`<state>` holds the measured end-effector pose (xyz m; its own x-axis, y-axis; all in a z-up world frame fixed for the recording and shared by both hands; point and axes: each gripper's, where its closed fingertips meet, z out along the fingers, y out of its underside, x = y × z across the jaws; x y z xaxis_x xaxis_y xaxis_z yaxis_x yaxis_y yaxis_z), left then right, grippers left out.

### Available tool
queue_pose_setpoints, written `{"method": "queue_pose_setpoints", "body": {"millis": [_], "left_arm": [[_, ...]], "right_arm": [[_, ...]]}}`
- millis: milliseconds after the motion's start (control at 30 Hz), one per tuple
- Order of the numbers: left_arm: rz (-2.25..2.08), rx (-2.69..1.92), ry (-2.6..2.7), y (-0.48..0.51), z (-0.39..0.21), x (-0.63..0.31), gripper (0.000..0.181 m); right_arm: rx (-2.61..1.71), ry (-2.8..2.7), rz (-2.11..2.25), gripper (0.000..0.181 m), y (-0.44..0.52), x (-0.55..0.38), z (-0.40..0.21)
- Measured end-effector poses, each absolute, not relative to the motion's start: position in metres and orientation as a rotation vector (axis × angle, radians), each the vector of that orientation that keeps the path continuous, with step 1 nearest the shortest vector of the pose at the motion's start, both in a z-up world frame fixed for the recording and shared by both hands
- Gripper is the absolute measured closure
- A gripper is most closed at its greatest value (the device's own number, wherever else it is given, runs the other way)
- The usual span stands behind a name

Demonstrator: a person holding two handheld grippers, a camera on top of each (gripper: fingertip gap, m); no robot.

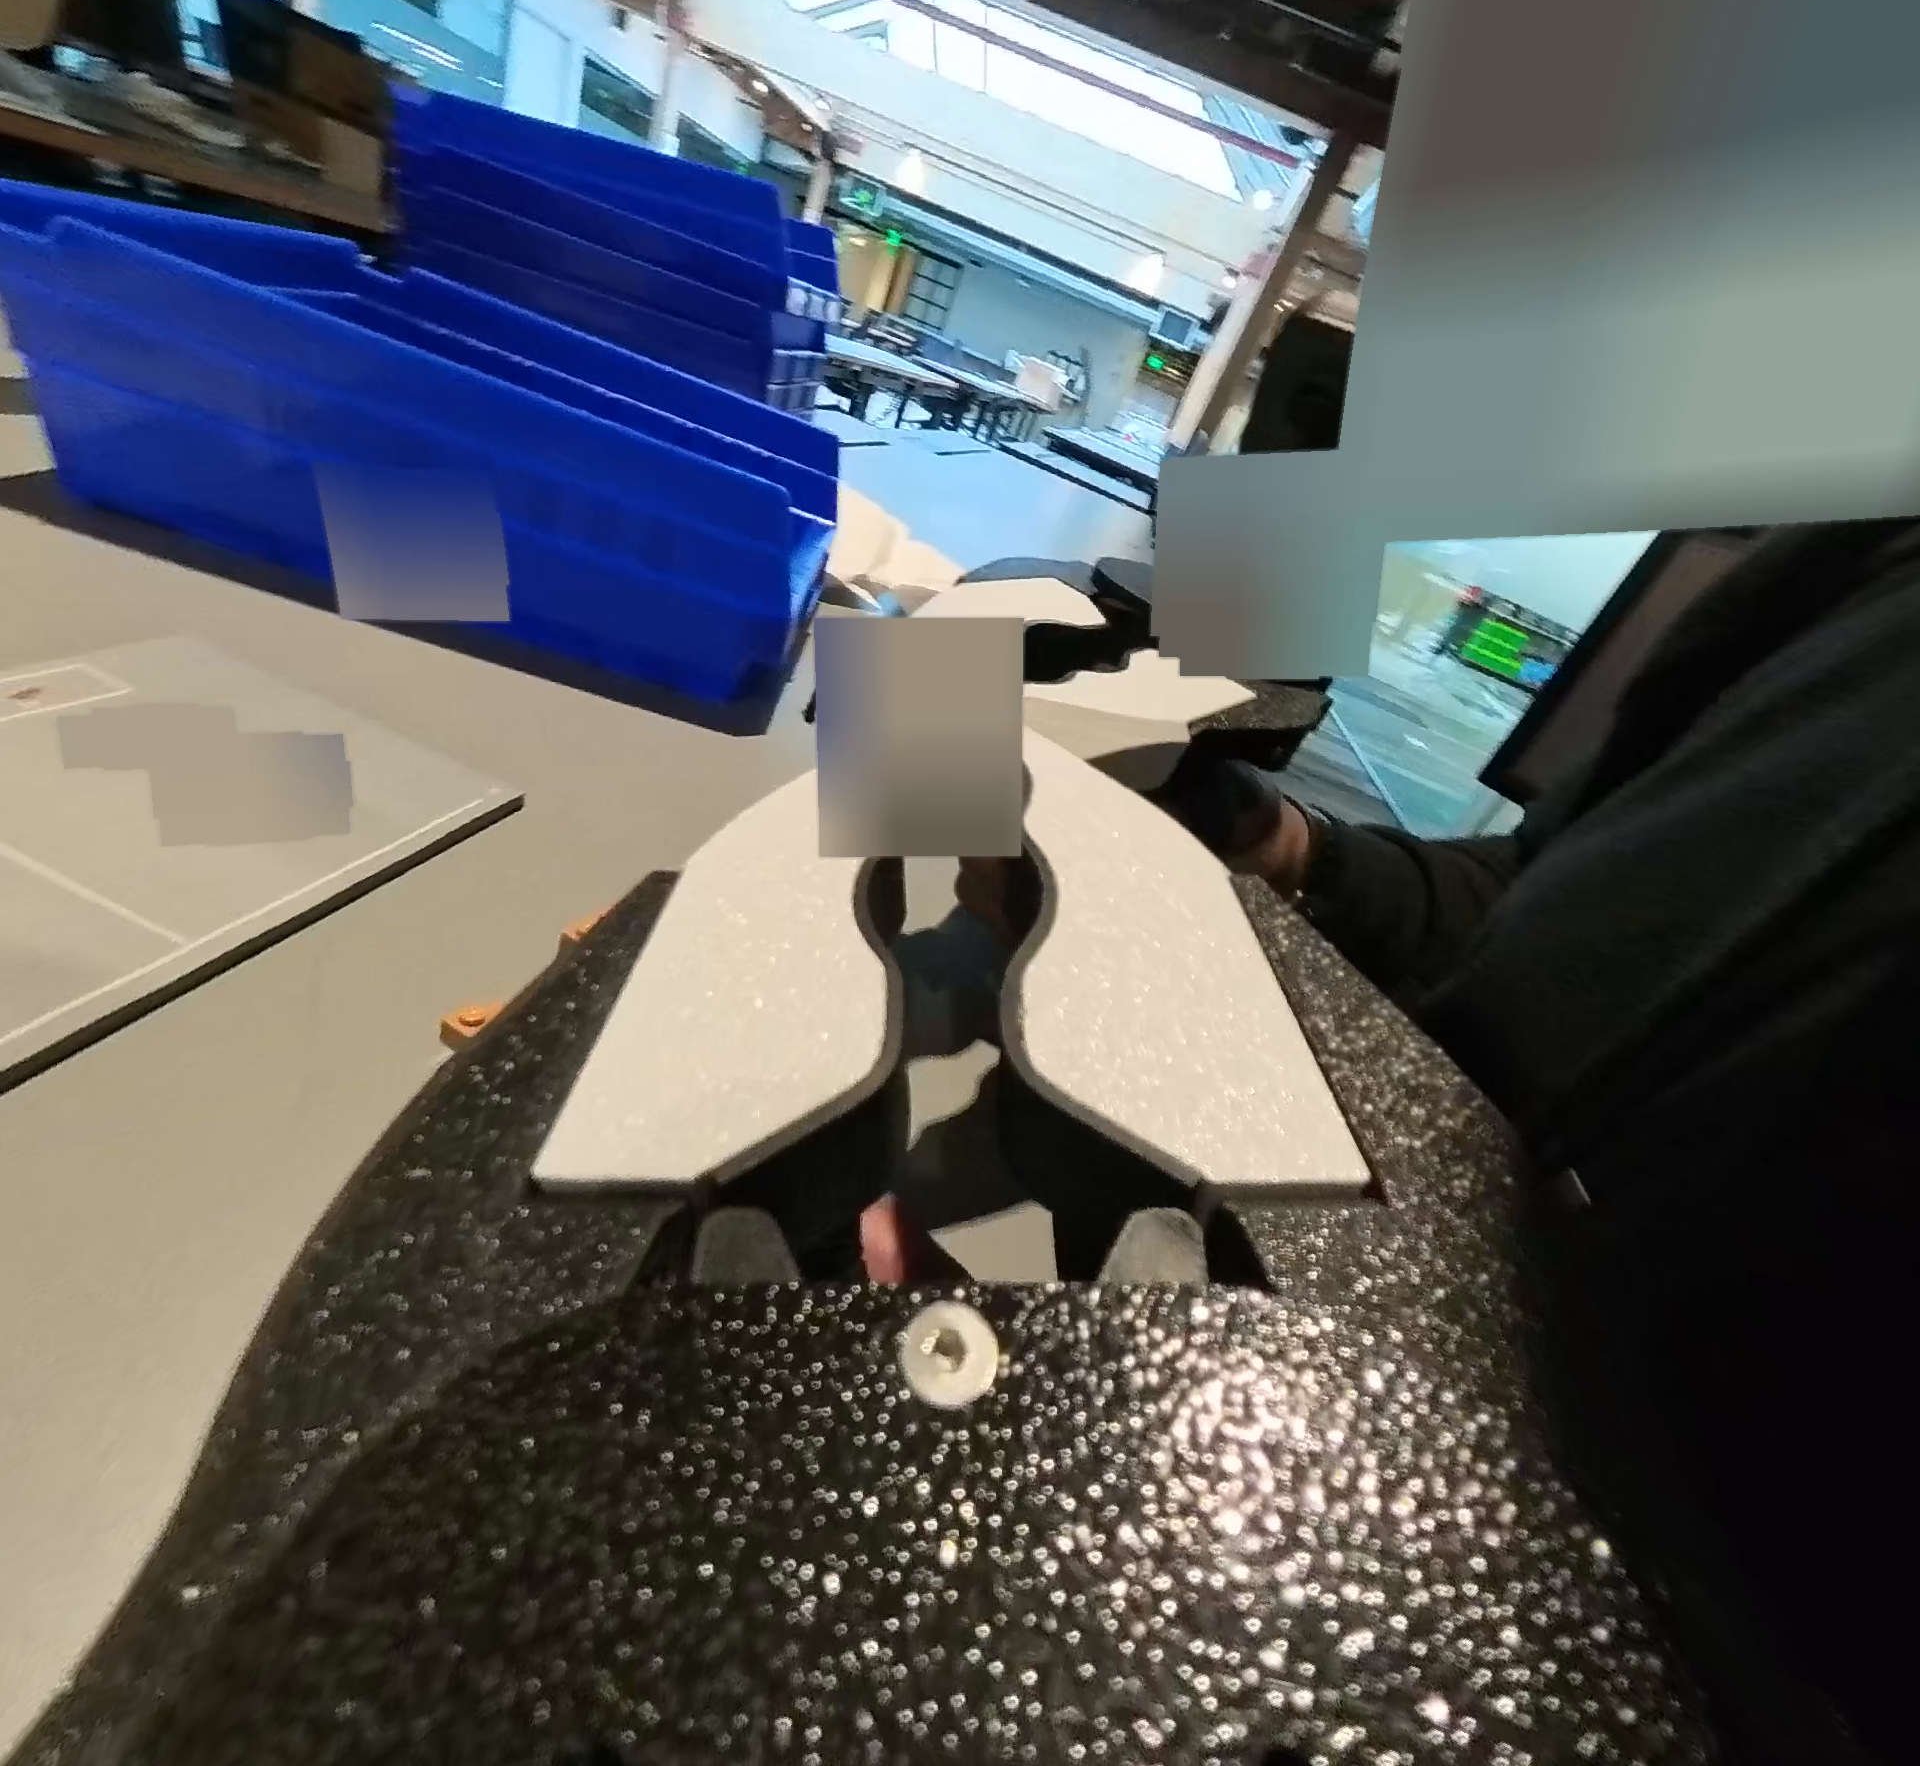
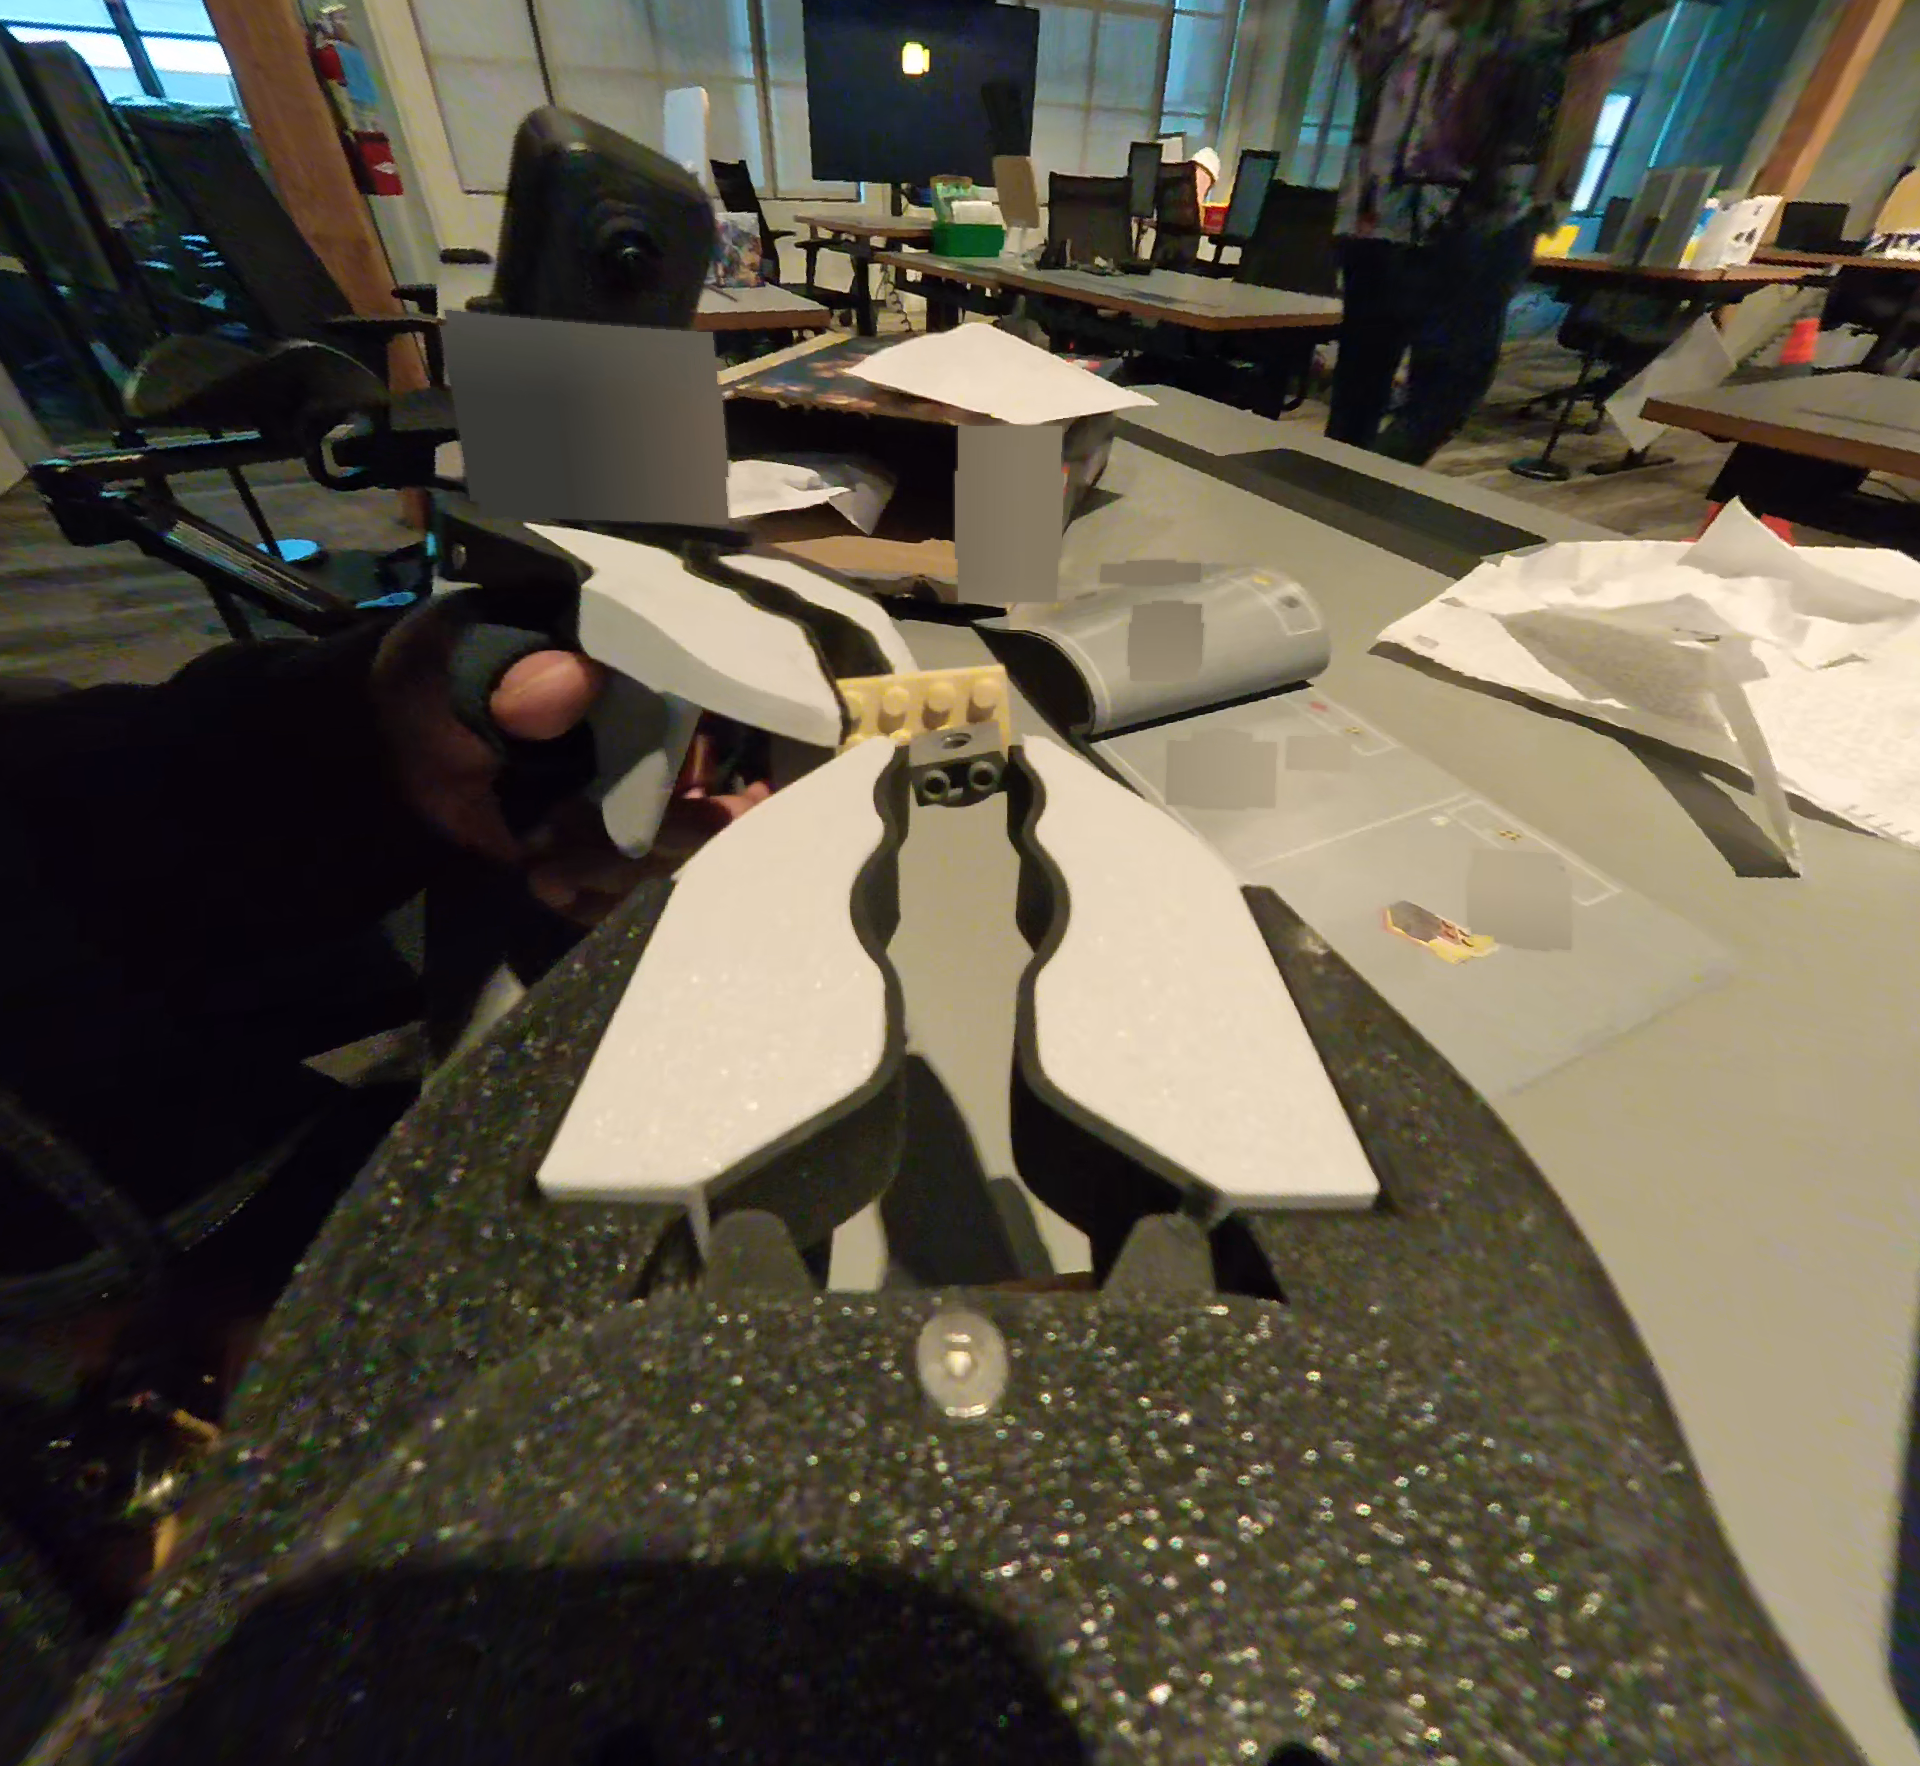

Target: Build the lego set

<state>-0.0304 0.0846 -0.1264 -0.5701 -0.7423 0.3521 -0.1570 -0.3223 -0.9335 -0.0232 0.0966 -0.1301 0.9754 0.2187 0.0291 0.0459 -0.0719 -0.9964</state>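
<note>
right gripper [image 2: 958, 766]: pinching a small dark grey brick [image 2: 958, 762] right at its fingertips, holes on the brick face the camera
left gripper [image 2: 847, 693]: comes in from the left in the right wrist view, jaws closed on the end of a tan plate [image 2: 925, 700], studs showing
brick vs plate: dark brick sits just under the tan plate's near edge, touching it as far as i can tell
left wrist view: own fingertips are behind a blur patch, so no read on the grip from there
hand: gloved hand [image 2: 488, 729] wrapped around the left gripper's handle, bare fingertip poking out
counter [image 2: 1714, 1197]: grey, open instruction booklet [image 2: 1174, 646] just past the grippers, crumpled white paper bags [image 2: 1662, 656] far right
blue bins [image 1: 436, 386]: stacked on the counter, off to the left in the left wrist view
</note>
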Motion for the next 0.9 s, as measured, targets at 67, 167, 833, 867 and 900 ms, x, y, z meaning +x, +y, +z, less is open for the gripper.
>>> {"method": "queue_pose_setpoints", "body": {"millis": [67,167,833,867,900], "left_arm": [[-1.955,-1.122,1.549,0.083,-0.127,-0.034,0.168],[-1.972,-1.056,1.611,0.079,-0.126,-0.040,0.168],[-1.765,-0.712,1.932,0.061,-0.143,-0.070,0.168],[-1.780,-0.704,1.931,0.060,-0.142,-0.071,0.168],[-1.800,-0.698,1.928,0.060,-0.141,-0.072,0.168]], "right_arm": [[-1.638,-0.232,0.149,0.164,0.095,-0.026,-0.130],[-1.625,-0.278,0.177,0.164,0.091,-0.033,-0.128],[-1.721,-0.488,0.314,0.164,0.074,-0.061,-0.140],[-1.711,-0.489,0.331,0.165,0.073,-0.062,-0.139],[-1.699,-0.491,0.357,0.165,0.072,-0.064,-0.138]]}}
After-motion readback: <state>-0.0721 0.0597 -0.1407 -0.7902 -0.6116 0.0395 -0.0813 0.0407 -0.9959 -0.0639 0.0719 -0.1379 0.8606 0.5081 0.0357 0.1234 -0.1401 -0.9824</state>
